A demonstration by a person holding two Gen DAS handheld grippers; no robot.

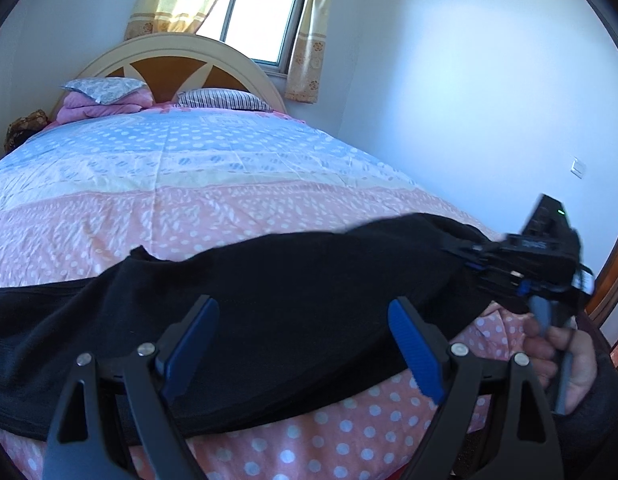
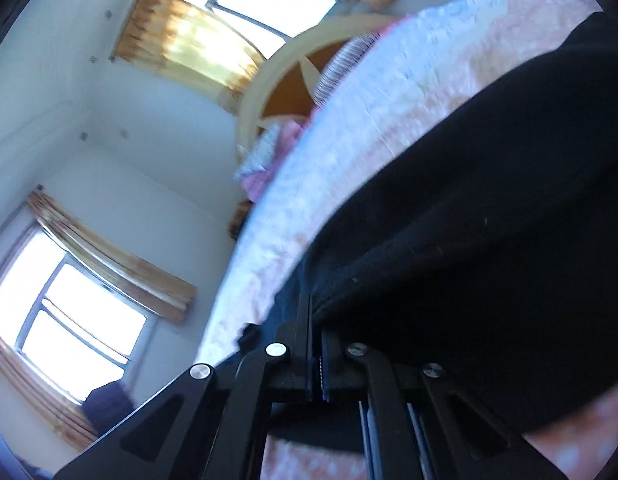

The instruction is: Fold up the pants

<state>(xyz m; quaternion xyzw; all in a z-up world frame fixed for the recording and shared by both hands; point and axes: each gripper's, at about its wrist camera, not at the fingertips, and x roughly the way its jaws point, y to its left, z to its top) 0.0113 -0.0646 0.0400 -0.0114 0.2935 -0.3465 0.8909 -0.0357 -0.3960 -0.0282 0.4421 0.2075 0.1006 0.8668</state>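
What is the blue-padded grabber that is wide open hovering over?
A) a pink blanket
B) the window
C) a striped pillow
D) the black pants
D: the left gripper has its blue pads spread apart with the black pants lying across the bed right under and between them.

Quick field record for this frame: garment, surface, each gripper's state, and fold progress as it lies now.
garment: black pants, spread across the near edge of the bed
surface: bed with dotted pink and blue cover
left gripper: open, above the pants, gripping nothing
right gripper: shut on the pants' fabric at one end
background: pillows by the headboard
fold progress: no finished fold visible
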